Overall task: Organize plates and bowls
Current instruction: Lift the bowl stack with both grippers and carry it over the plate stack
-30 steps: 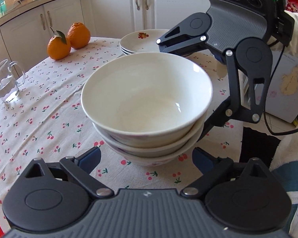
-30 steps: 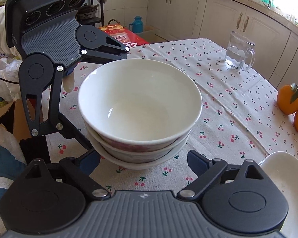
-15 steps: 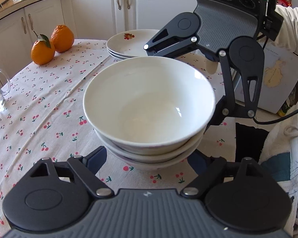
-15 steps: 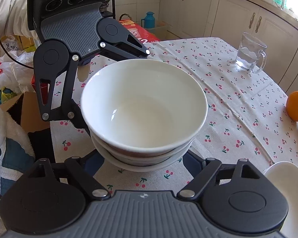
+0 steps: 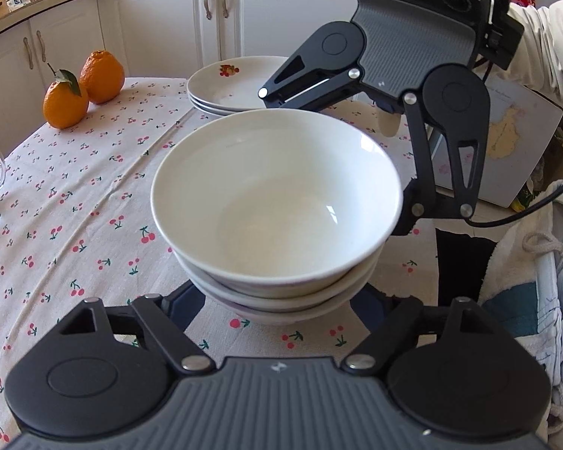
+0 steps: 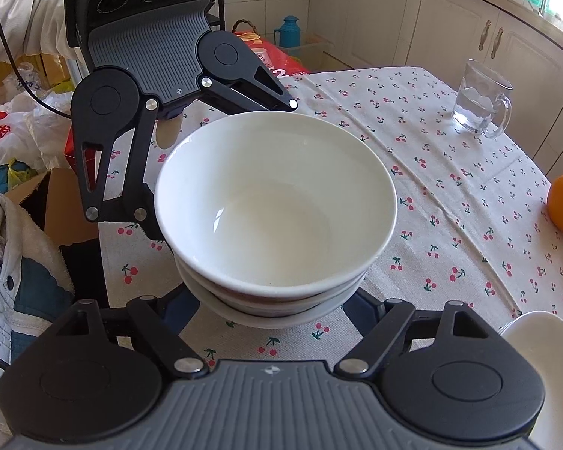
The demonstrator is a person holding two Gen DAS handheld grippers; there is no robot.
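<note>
Left hand-held gripper (image 5: 277, 305): jaws closing around the base of the bowl stack; blue pads sit at either side of the lowest bowl, whether they press it cannot be told.
Right hand-held gripper (image 6: 274, 309): jaws closing from the opposite side, the stack between them; contact of the pads is hidden under the bowls' curve.
Gripper build: black hinged links with silver pivot pins, ribbed grey body, matte plastic.
Bowls (image 5: 276, 202): three nested, glossy white ceramic, round, deep, thin rims; they stand on the desk between the two grippers, the top one empty.
Desk (image 5: 75, 202): round, covered with a cream woven cloth printed with small red cherries; a crease runs across it.
Plates (image 5: 232, 82): white shallow stack beyond the bowls in the left view, a red flower motif on the top one; the right view shows their edge at lower right.
Oranges (image 5: 82, 88): two, pebbled skin, one with a green leaf, touching, near the far edge.
Mug (image 6: 480, 103): clear glass, handled, some water inside, well apart from the bowls.
Cabinets (image 5: 161, 18): white panelled doors with metal handles, behind the desk.
Sleeve (image 5: 544, 41): white fabric behind the right gripper.
</note>
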